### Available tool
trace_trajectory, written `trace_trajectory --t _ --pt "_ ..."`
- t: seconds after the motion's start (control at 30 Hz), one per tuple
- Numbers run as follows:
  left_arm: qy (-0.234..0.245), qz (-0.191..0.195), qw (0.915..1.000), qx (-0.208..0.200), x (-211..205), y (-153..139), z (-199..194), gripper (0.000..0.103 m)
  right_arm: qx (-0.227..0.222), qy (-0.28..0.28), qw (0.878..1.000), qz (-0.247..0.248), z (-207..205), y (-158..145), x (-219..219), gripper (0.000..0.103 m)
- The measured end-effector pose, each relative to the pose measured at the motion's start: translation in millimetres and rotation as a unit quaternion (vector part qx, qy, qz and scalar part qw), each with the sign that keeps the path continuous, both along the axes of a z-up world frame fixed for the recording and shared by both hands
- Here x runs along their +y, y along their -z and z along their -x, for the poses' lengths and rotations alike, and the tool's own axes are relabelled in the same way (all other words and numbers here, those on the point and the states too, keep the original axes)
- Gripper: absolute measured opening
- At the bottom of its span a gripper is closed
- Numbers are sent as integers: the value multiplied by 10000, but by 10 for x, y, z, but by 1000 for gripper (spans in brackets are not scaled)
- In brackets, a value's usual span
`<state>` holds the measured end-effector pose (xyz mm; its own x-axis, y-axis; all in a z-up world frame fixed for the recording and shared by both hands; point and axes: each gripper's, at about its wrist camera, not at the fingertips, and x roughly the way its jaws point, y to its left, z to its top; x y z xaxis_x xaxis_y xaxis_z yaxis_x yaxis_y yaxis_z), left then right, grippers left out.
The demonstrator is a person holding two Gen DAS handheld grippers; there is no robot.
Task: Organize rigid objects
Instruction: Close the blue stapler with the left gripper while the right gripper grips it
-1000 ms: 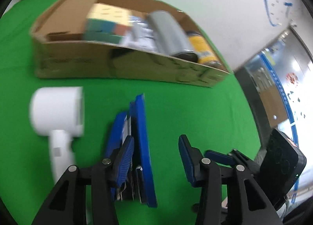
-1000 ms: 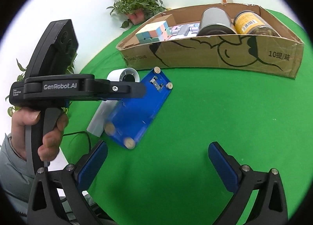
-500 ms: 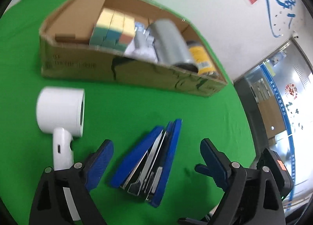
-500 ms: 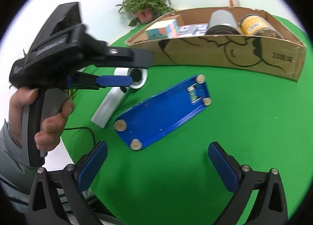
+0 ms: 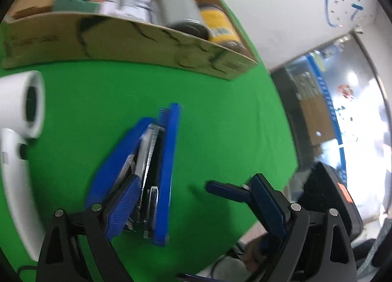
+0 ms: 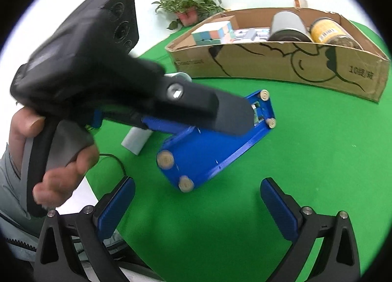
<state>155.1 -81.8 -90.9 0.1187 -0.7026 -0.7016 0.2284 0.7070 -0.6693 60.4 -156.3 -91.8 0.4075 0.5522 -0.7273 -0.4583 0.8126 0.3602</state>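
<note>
green cloth (image 5: pixel 220 115) carries a blurred blue stapler (image 5: pixel 156 166), half hidden by the wide-open left hand-held gripper (image 5: pixel 196 206).

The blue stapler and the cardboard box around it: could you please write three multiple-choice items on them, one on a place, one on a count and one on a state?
1. Where does the large blue stapler lie?
A. on the green cloth in front of the box
B. inside the box
C. on top of the white hair dryer

2. How many cylindrical cans lie in the brown cardboard box?
A. none
B. two
C. five

3. How does the right gripper stand?
A. shut on the stapler
B. shut on a can
C. open, holding nothing

Answers:
1 A: its base with round feet shows on its side on the cloth, outside the box.
2 B: a grey can and a yellow-labelled can lie side by side.
3 C: only bare cloth shows between its blue pads.
</note>
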Motion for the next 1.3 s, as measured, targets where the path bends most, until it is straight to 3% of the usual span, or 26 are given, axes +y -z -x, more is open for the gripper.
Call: trace_trajectory --t 0.13,0.27,0.4,0.5,0.63,0.77,0.83,0.9,1.0,1.03,1.2,1.3 --pt "-41 414 9991 33 9 -40 14 90 -74 57 9999 92 38 -48 -67 102" --pt "-520 -31 9980 -357 226 -148 -26 92 -198 91 9996 199 73 -66 -64 102" --pt "-648 -398 9970 136 240 88 -67 92 -187 26 9997 184 78 -44 33 102" --pt "-428 -29 9979 484 136 229 -57 92 -251 -69 9993 285 91 -32 93 102" --pt "-220 141 9974 676 12 317 -9 93 -377 -72 9978 547 100 -21 167 102" --pt "-168 658 9930 967 -76 396 11 93 -434 47 9958 804 93 18 174 102" --pt "-123 729 9925 973 -98 401 21 93 -522 144 9938 975 86 29 167 101" --pt "-139 728 9927 948 -40 417 30 92 -608 243 9911 1161 72 40 166 93" --pt "-211 665 9930 955 -89 454 20 87 -667 354 9862 1471 31 77 152 61" --pt "-221 734 9922 979 -88 449 20 87 -609 329 9865 1484 12 95 141 55" --pt "-328 682 9939 796 -35 405 8 87 -553 401 9895 1274 16 80 73 54" --pt "-370 671 9944 725 15 359 7 87 -66 675 9970 368 -100 118 -86 53"
